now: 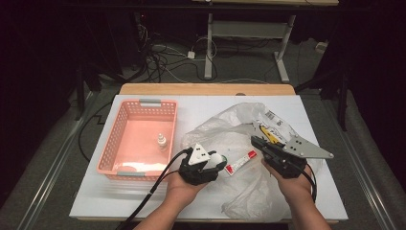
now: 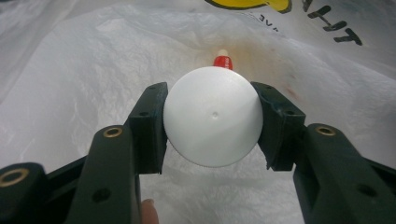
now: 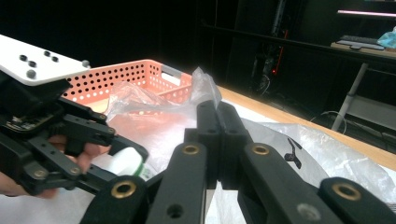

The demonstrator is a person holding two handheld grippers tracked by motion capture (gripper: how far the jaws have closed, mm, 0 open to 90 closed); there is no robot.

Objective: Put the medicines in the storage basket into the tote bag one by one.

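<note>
Two handheld grippers at the near edge of the white table (image 1: 95,191), each in one of the person's hands. Left gripper (image 1: 218,160), near-centre: jaws part-open and clamped on a white round-ended bottle (image 2: 212,116), pads pressing its two sides; in the left gripper view the bottle's round white face sits squarely between them. Right gripper (image 3: 217,140), just to the right: jaws fully closed, pinching a fold of the clear plastic bag (image 1: 249,143), which rises as a crumpled peak above the tips in the right gripper view. Between the two grippers, a small white tube with red cap and red label (image 1: 241,162) lies on the bag; in the left gripper view its red tip (image 2: 222,60) shows just beyond the bottle. Bag spreads over the table's right half, black and yellow print at its far side. Further left, pink perforated basket (image 1: 119,143), holding a small dropper bottle (image 1: 162,141) upright near its right wall. Beyond the table: dark floor, cables, a desk frame.
</note>
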